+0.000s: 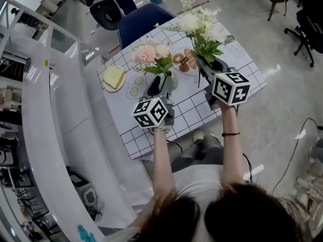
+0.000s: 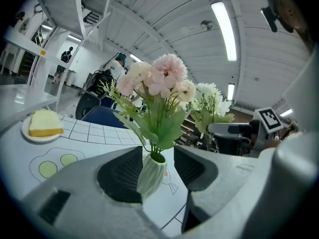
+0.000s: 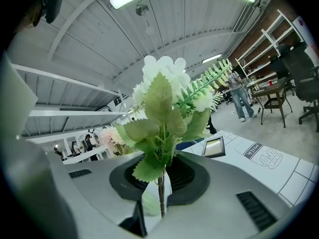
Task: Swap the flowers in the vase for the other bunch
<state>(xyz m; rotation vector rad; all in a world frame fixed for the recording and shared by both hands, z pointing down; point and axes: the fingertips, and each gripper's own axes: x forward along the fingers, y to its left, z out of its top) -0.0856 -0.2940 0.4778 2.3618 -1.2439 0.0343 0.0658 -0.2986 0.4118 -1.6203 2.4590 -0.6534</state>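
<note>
A pale green ribbed vase point(image 2: 151, 176) stands on the gridded table point(image 1: 202, 110) and holds a bunch of pink flowers point(image 2: 159, 81) point(image 1: 150, 53). My left gripper point(image 2: 158, 157) point(image 1: 159, 84) is open, one jaw on either side of the vase, with a gap showing at the right pad. My right gripper point(image 3: 162, 180) point(image 1: 204, 67) is shut on the thin stems of a white flower bunch point(image 3: 167, 83) point(image 1: 202, 26), which it holds upright just right of the vase. In the left gripper view the white flower bunch point(image 2: 212, 101) rises behind the pink one.
A plate with a yellow block point(image 1: 114, 77) lies at the table's left end, and a plate of donuts point(image 1: 182, 60) sits behind the vase. A blue chair point(image 1: 144, 19) stands at the far edge. A long white counter point(image 1: 60, 110) runs along the left.
</note>
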